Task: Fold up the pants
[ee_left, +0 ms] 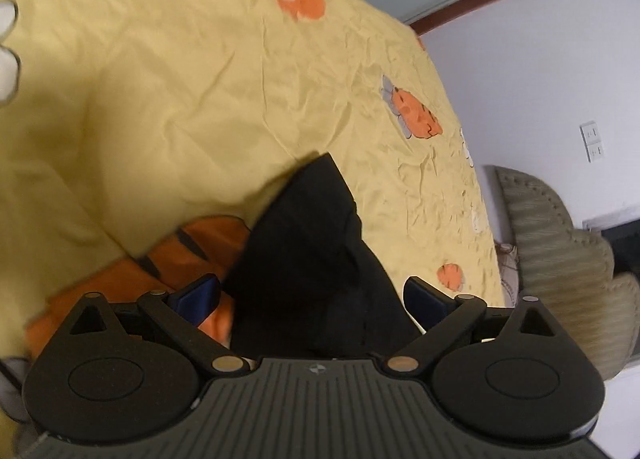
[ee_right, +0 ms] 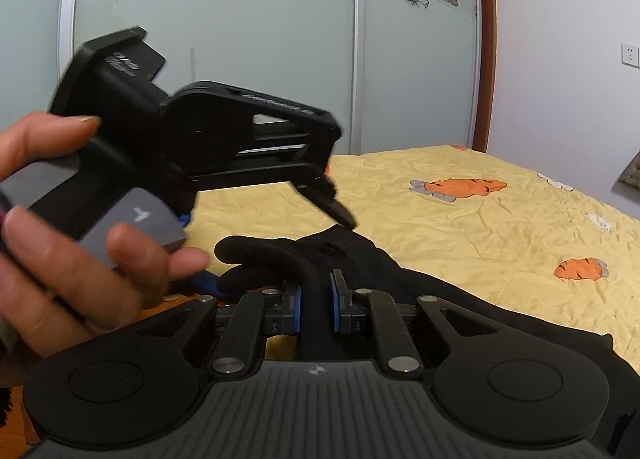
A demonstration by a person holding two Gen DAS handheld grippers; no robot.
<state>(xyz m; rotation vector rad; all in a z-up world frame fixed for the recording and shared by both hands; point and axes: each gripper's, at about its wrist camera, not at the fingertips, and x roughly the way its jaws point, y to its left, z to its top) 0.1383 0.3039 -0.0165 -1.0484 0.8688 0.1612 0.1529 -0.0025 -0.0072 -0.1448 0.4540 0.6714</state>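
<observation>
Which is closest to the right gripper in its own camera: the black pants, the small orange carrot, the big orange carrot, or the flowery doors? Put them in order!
1. Black pants: pinched between the right gripper pads.
2. Small carrot print: on the sheet, right.
3. Big carrot print: farther up the bed.
4. Flowered sliding doors: behind the bed.
</observation>
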